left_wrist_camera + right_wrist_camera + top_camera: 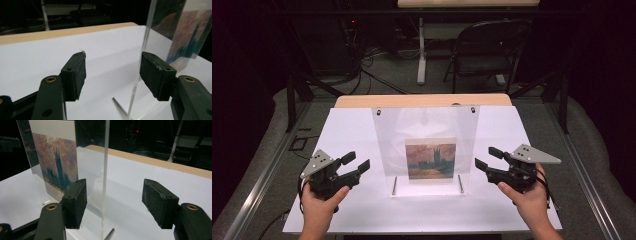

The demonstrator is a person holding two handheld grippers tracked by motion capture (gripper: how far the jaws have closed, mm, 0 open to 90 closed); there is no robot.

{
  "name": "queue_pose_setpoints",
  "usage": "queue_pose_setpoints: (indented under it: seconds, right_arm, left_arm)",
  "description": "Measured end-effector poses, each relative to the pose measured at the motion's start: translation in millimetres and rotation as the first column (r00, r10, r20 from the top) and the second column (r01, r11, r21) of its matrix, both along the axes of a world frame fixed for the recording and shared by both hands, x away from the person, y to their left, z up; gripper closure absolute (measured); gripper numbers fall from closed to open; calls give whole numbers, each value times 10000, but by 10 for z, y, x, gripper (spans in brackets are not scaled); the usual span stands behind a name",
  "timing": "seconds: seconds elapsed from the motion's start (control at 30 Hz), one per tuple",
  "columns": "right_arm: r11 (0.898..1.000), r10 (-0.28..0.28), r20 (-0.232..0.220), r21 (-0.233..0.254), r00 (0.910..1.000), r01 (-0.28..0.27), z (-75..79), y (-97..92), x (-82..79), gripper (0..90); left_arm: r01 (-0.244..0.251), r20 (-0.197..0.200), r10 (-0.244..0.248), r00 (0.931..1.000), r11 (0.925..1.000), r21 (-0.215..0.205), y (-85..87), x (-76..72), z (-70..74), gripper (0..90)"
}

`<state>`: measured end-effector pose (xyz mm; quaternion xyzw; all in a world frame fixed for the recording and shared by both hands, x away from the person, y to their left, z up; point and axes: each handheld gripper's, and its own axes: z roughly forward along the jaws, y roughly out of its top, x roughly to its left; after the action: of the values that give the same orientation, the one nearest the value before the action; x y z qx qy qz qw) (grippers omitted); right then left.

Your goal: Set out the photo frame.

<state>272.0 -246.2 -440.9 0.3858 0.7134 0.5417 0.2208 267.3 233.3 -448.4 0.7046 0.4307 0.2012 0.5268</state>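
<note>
A clear acrylic stand [427,125] stands upright at the middle of the white table top [352,130], and it holds a small painted picture [430,160] of towers under a reddish sky. My left gripper [357,161] is open just left of the stand's left edge. In the left gripper view that edge [140,62] lines up between the jaws of the left gripper [113,56], untouched. My right gripper [486,157] is open by the right edge. In the right gripper view the edge [105,170] rises between the jaws of the right gripper [115,183], with the picture [55,162] behind.
Two thin metal pins [394,185] [460,184] lie at the stand's foot. The table's wooden far edge [422,100] runs behind the stand. A folding chair [492,45] and a table leg [421,50] stand on the floor beyond. Metal rails run along both sides.
</note>
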Motion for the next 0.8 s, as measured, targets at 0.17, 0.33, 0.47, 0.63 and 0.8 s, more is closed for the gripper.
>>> queue_pose_setpoints:
  seconds: [0.17,0.33,0.47,0.63,0.8]
  right_arm:
    - [9986,-527,-89,48,9986,527,-124,-123,-150,362]
    - [9961,-866,-302,-206,9958,860,-276,-190,-226,362]
    - [9899,-1353,-630,-510,9888,1322,-498,-239,-258,363]
    - [9889,-1436,-943,-532,9851,1390,-692,-239,-230,363]
    - [9876,-1509,-1239,-628,9808,1440,-844,-221,-192,363]
  left_arm:
    - [-569,-487,574,9972,9983,120,151,-49,-205,376]
    - [-814,-874,797,9930,9965,-164,209,-75,-383,377]
    - [-989,-1050,1000,9894,9950,153,213,-78,-564,377]
    - [-1035,-1011,1099,9888,9924,665,206,-42,-708,376]
    - [-866,-922,961,9911,9910,1025,172,-38,-789,377]
